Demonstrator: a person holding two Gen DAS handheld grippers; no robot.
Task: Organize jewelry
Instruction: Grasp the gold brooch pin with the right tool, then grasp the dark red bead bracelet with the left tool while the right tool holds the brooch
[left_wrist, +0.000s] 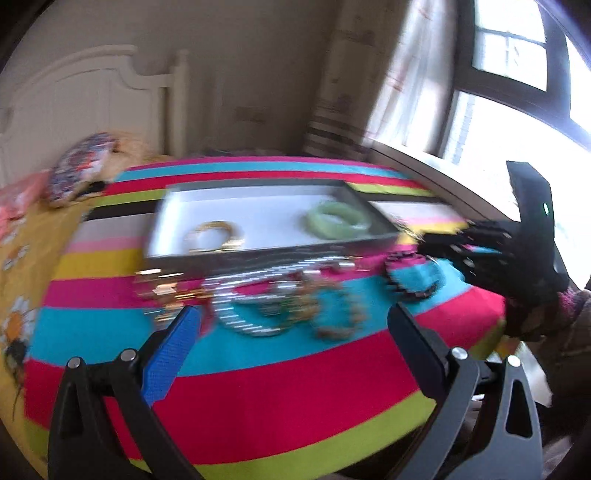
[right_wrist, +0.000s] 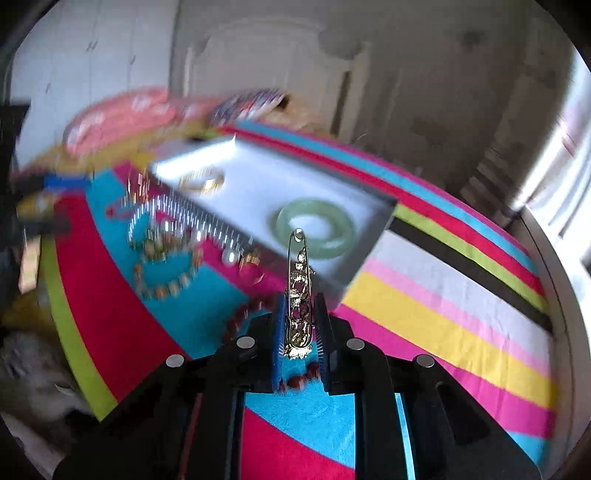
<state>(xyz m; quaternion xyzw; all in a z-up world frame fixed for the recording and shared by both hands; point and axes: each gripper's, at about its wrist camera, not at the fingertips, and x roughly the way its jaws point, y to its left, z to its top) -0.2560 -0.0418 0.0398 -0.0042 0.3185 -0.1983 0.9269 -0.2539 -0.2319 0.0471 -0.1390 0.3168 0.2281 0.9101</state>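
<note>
Gold brooch pinched in my right gripper (right_wrist: 300, 325), lifted just short of the tray (right_wrist: 373, 236).

Two pieces already lie in the tray: a green bangle (right_wrist: 314, 229) and a gold bangle (right_wrist: 203, 182). The brooch (right_wrist: 298, 295) runs lengthwise along my fingers, its looped pin end pointing forward at the tray's near edge. On the striped cloth (left_wrist: 295, 369) in front of the tray, chains and bead bracelets (left_wrist: 280, 306) still wait. My left gripper (left_wrist: 291, 332) stands wide apart, holding nothing.

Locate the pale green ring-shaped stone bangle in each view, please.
Left wrist view: pale green stone bangle, right part of the white-lined tray, above centre.
Right wrist view: pale green stone bangle, picture centre, near the tray's corner.
Shared landmark: gold bangle in the same tray.
</note>
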